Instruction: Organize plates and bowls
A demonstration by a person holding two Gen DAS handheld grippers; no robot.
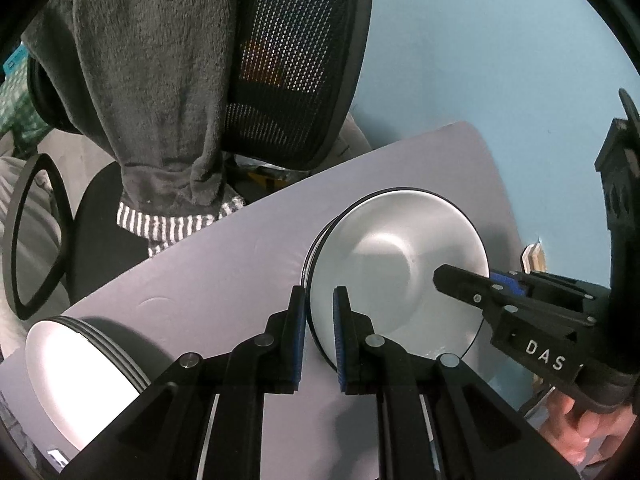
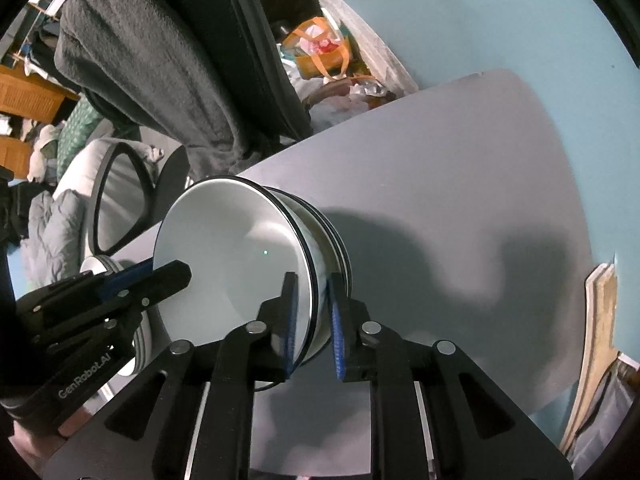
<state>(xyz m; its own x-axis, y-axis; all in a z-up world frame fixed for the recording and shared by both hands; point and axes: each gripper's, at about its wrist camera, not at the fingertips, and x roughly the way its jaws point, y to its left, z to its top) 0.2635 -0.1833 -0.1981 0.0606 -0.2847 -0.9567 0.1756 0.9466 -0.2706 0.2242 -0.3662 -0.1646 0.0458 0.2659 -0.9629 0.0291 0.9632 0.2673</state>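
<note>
A stack of plates sits at the table's near left. Right of it, the left gripper and right gripper each clamp opposite rims of the top bowl, nested on other bowls.

I'm working in a lived-in home room, not a kitchen: behind the grey table stands a mesh office chair draped with a grey towel, and beyond the chair sit a stuffed orange bag and wooden shelves.
</note>
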